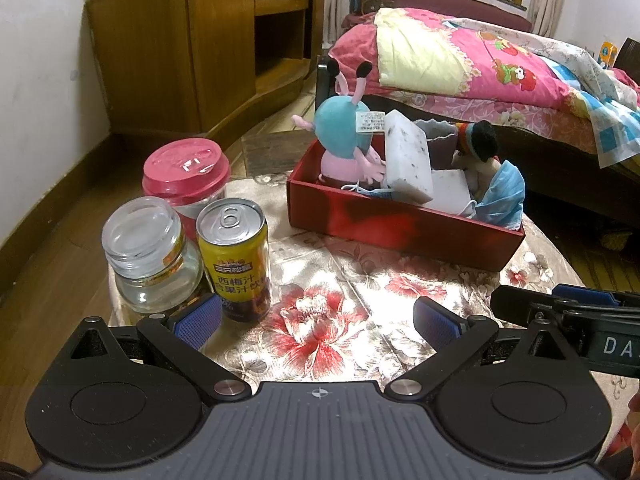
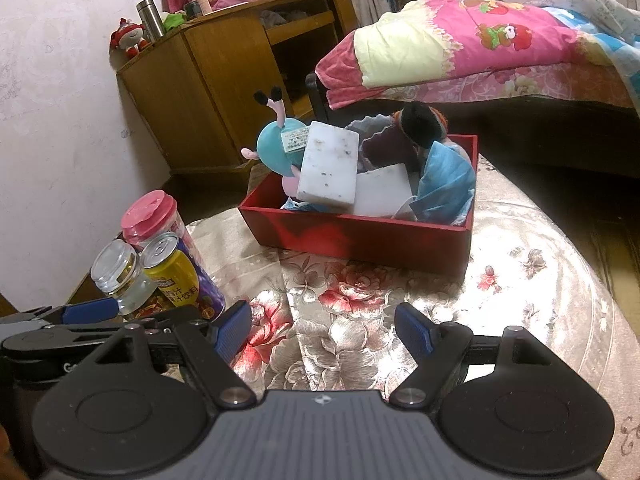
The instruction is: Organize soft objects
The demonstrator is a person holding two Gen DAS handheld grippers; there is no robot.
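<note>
While angled downward, both claws (image 1: pixel 318 320) (image 2: pixel 323 330) hang open, empty.

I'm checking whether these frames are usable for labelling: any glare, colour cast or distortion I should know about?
Left wrist view: fisheye bends the wall, warm dim cast, glare on the pink jar lid and tablecloth. Right wrist view: strong sheen on the tablecloth, dark corners; the red box stays sharp.

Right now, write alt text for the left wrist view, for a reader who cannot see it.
A red box on a floral-cloth table holds a blue-and-pink plush toy, white sponges and a blue face mask. At left stand a yellow drink can, a glass jar and a pink-lidded container. The left tool is open and empty in the foreground.
</note>
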